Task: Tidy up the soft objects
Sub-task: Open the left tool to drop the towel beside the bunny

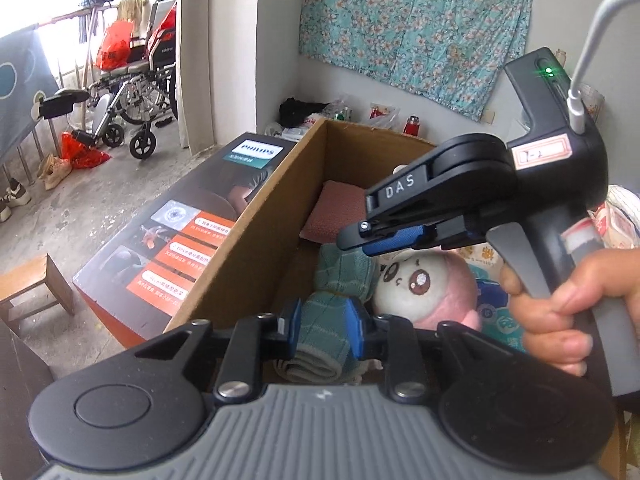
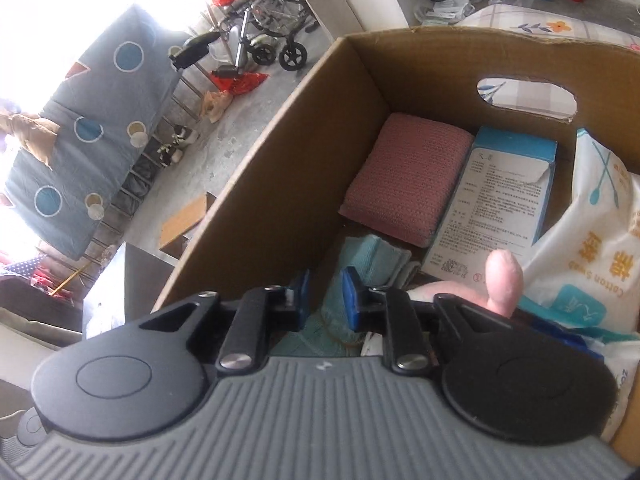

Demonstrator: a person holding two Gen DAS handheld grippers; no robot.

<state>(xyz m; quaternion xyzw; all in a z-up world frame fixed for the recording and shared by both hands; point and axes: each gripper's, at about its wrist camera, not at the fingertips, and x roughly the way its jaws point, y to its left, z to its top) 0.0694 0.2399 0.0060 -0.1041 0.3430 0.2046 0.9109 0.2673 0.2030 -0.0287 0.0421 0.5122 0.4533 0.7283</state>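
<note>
A cardboard box (image 1: 256, 240) holds soft things: a pink folded cloth (image 1: 336, 212), a teal folded towel (image 1: 344, 268) and a pink-and-white plush toy (image 1: 428, 288). My left gripper (image 1: 322, 320) is over the box's near end, its blue pads shut on a teal towel (image 1: 324, 332). My right gripper (image 1: 360, 236) hangs over the box middle, above the plush. In the right wrist view the right gripper (image 2: 326, 296) is open and empty above the teal towel (image 2: 360, 256). The pink cloth (image 2: 408, 176) lies at the far end of the box (image 2: 280, 152).
A blue-and-white carton (image 2: 500, 192) and a white cotton-swab bag (image 2: 592, 232) lie in the box. A Philips box (image 1: 180, 232) stands left of it. A small wooden stool (image 1: 32, 288), a wheelchair (image 1: 132, 92) and shoes (image 1: 16, 196) are on the floor.
</note>
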